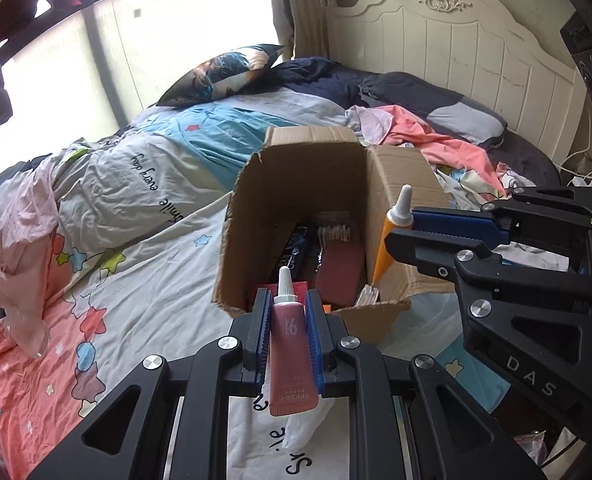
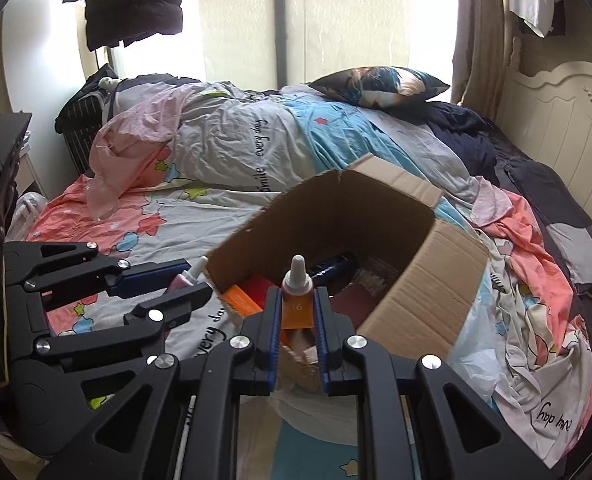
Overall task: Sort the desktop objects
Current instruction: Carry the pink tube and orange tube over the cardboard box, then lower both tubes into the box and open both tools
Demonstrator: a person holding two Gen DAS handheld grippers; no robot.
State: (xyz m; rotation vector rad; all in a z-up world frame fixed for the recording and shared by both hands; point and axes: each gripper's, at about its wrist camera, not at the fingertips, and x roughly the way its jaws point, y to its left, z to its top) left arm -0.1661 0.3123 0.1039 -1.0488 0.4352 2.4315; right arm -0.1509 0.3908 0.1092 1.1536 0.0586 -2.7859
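We are holding the left tongs (image 1: pixel 287 328) clamped on a pink tube (image 1: pixel 289 354), white cap pointing forward, just short of the open cardboard box (image 1: pixel 308 184) sitting on the bed (image 1: pixel 143 248). We are gripping an orange tube (image 2: pixel 297 304) in the right tongs (image 2: pixel 298 320) at the box's near rim. Inside the box, a dark bottle (image 2: pixel 334 266) and an orange packet (image 2: pixel 241 300) are lying among other items.

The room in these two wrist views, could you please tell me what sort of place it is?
Most likely a bedroom: a cream carved wooden headboard, a rumpled star-printed duvet and a dark printed pillow fill the views, with an open brown cardboard box on the bed.
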